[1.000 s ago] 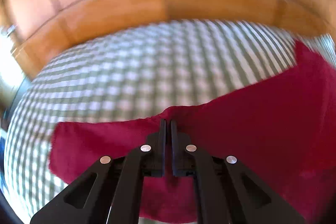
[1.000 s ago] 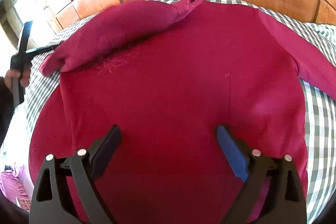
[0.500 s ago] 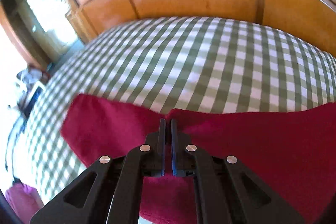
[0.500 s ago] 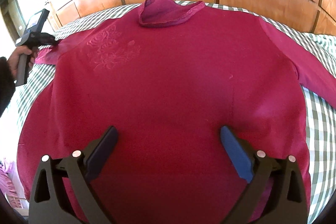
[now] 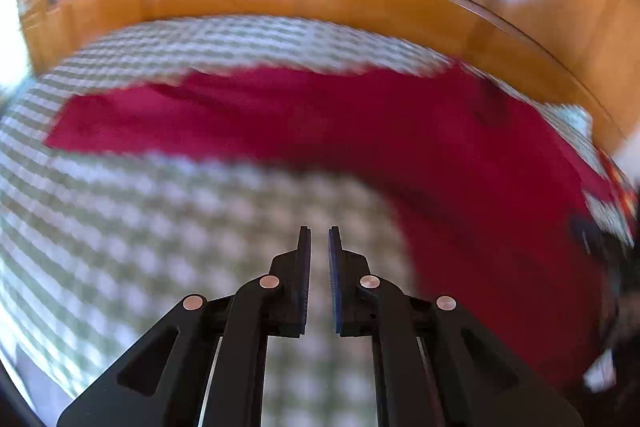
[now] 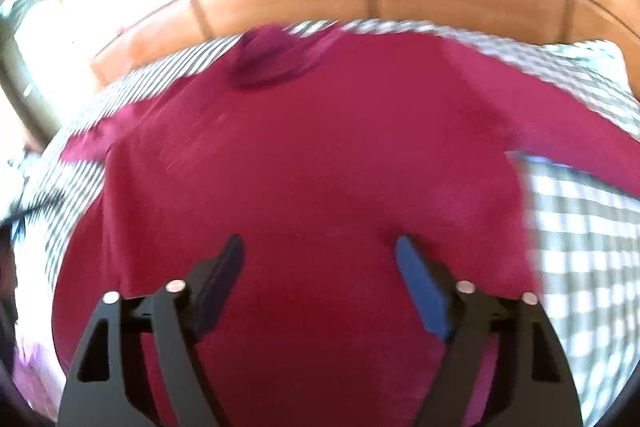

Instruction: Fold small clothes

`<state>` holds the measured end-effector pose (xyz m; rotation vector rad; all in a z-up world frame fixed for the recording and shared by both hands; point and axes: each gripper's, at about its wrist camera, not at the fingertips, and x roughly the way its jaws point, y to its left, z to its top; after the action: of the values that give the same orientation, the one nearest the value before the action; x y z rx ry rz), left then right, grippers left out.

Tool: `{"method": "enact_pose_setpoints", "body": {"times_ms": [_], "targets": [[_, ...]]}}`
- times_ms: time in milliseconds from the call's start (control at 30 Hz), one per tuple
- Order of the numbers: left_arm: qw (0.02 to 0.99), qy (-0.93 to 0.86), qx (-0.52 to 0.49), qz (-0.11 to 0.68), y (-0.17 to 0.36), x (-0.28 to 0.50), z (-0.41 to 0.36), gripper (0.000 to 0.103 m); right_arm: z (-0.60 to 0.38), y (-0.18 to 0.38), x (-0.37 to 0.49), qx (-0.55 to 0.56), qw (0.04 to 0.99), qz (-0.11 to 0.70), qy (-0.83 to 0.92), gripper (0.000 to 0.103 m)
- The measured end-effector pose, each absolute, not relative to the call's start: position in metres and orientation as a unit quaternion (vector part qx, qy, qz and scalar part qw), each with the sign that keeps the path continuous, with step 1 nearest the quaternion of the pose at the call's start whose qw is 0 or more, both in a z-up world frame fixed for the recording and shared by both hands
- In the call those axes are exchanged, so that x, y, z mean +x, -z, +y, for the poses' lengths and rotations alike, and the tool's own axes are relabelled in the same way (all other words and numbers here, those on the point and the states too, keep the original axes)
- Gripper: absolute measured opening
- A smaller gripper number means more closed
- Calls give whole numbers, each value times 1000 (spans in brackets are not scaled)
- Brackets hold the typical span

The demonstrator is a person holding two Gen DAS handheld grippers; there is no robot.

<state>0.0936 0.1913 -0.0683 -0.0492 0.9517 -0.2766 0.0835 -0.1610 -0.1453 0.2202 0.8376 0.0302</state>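
A red sweater (image 6: 300, 167) lies flat on the checked bedcover (image 6: 580, 227), collar at 12 o'clock, ready for folding; the right gripper (image 6: 320, 251), empty, is closing above it, while the left gripper (image 5: 319, 239), nearly shut, holds nothing.

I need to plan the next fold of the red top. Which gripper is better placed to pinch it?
Right. The right gripper hangs over the red top, jaws apart and closing with no cloth pinched yet. The left gripper sits nearly shut over bare checked bedcover.
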Motion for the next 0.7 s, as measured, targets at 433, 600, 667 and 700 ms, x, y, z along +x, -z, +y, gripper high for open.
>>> {"method": "enact_pose_setpoints", "body": {"times_ms": [433,600,667,700], "targets": [[882,135,39,449,98,26,119,24,-247,161,20,142,888,430,74,34],[877,137,-20,461,89,26,128,8,-232,158,18,94,896,426,75,7],[856,152,-146,471,83,25,159,8,-237,158,16,83,896,426,94,6],[847,152,-187,474,84,24,171,7,-243,161,14,92,893,428,102,6]]}}
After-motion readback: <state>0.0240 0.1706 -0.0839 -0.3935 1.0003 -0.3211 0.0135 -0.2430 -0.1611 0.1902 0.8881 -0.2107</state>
